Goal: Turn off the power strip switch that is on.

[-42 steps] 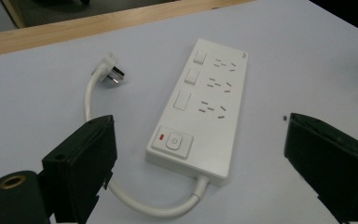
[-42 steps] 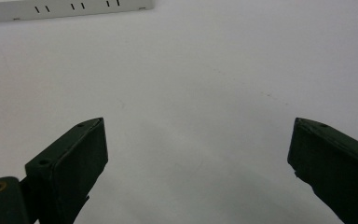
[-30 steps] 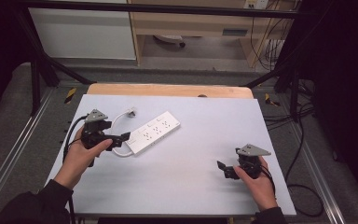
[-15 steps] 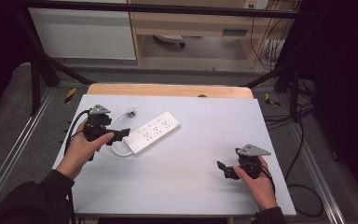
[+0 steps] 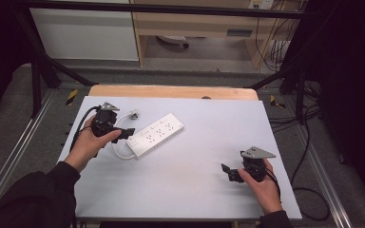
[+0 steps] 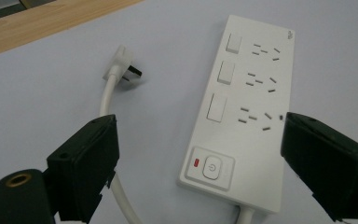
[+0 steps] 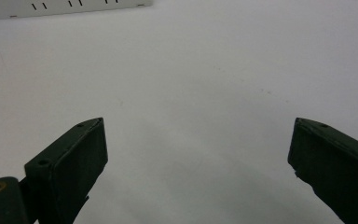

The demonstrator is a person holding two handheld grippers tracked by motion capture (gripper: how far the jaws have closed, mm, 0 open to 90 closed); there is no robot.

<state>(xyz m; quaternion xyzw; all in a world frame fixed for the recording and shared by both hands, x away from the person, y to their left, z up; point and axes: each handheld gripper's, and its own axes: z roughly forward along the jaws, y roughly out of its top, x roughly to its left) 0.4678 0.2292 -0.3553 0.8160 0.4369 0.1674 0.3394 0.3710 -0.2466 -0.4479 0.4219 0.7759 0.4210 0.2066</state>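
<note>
The desk (image 5: pixel 195 190) lay wide and bare across its middle and right, its wooden far edge free. The white power strip (image 5: pixel 155 135) lay slantwise at far left, well inside every edge. Left tongs (image 5: pixel 127 133) stood spread apart at its near-left end, straddling the switch end. Right tongs (image 5: pixel 227 172) gaped on bare surface near right. The plug (image 6: pixel 122 64) lay far left of the strip.

On my table (image 5: pixel 190 190) the power strip (image 5: pixel 156 135) lies left of centre, its plug (image 5: pixel 133 114) just behind its near-left end. My left gripper (image 5: pixel 127 133) sits just at that end, jaws straddling it. My right gripper (image 5: pixel 228 172) is well apart, near the front right.
</note>
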